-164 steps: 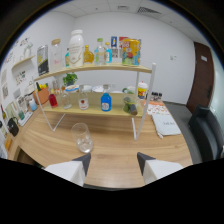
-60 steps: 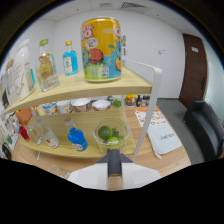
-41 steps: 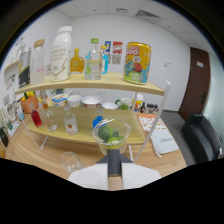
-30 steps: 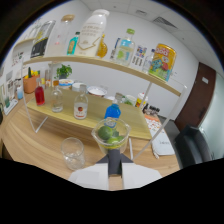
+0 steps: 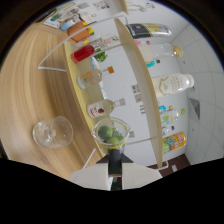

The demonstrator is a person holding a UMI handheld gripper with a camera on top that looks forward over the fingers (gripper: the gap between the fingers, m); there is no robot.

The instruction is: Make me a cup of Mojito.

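We hold the gripper (image 5: 116, 170) with its fingers closed on a small clear cup of limes (image 5: 111, 135), which sits just ahead of the fingertips and is carried clear of the desk. Compared with half a second ago, the view has rolled sharply: the two-tier shelf (image 5: 142, 85) now runs almost upright across the frame, whereas it lay nearly level before. The cup has stayed in the grasp throughout this roll (the green limes are still inside it). We judge that the gripper is being tipped to pour the limes out, and the empty stemmed glass (image 5: 52, 132) lies beside the cup on the wooden desk (image 5: 30, 80), near but not touching it. This suggests the lime step of the Mojito is under way, not yet complete.

The desk is light wood grain. The shelf carries bottles, including a red-filled bottle (image 5: 82, 52), a dark-labelled bottle (image 5: 145, 31) and a white bottle (image 5: 170, 84). The room beyond has plain white walls.
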